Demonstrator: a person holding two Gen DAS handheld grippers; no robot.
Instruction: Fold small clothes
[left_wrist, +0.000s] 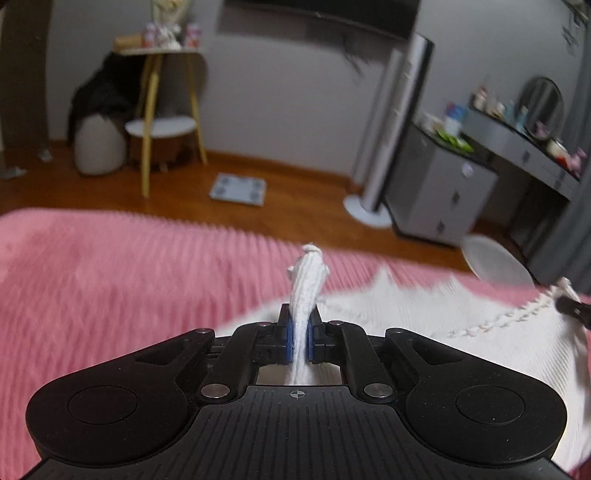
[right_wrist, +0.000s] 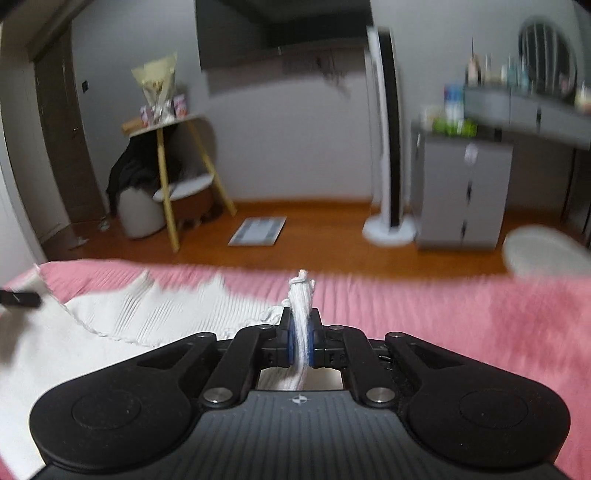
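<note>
No text, label, brand or number can be read in either view. The cans on the side table (left_wrist: 159, 50) and the bottles on the dresser (right_wrist: 461, 129) carry printing, but it is too blurred to make out.

Both cams sit just behind their own black grippers, low over the pink ribbed bedspread (left_wrist: 110, 266), aimed across it and slightly down toward the far wall.

Left wrist view: white flat bathroom scale (left_wrist: 238, 190) on the wood floor lies left of centre, beyond the bed edge.

Right wrist view: same scale (right_wrist: 258, 232) sits nearer centre.

Shared: bedspread (right_wrist: 461, 314), scale, yellow-legged side table (left_wrist: 155, 107) (right_wrist: 173, 155) left of the scale, white tower fan (left_wrist: 391, 122) (right_wrist: 388, 136) right of it.
</note>
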